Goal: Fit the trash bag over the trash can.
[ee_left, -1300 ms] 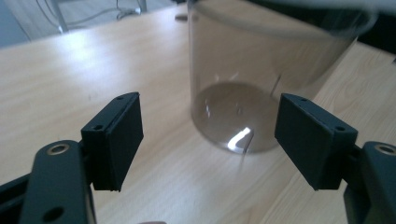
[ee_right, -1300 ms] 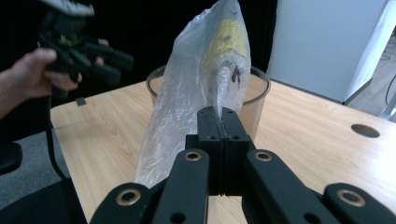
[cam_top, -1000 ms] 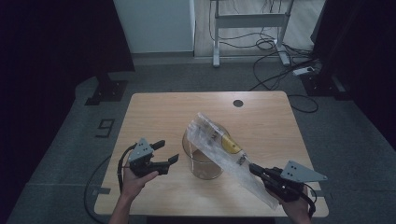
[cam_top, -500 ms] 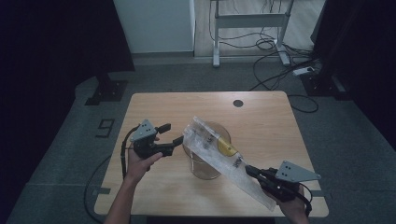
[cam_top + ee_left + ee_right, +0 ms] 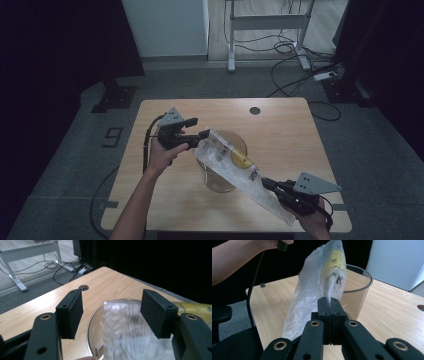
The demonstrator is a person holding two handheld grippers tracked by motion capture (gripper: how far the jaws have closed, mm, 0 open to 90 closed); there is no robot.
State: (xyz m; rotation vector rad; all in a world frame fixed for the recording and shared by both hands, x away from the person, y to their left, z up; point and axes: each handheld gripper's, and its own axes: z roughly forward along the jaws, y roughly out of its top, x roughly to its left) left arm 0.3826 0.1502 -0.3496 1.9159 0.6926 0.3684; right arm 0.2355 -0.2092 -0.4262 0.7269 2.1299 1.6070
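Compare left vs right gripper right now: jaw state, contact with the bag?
The left gripper has its jaws spread, the plastic bag's upper end between them, ungripped. The right gripper has its jaws shut on the bag's lower end. Left sits by the clear container; right sits near the table's near edge. Both are hand-held.

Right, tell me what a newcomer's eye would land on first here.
The long clear plastic bag with a banana inside, stretched slantwise over the clear round container mid-table. The right gripper is shut on its near end. The left gripper, open, sits at the bag's far end, jaws either side of it.
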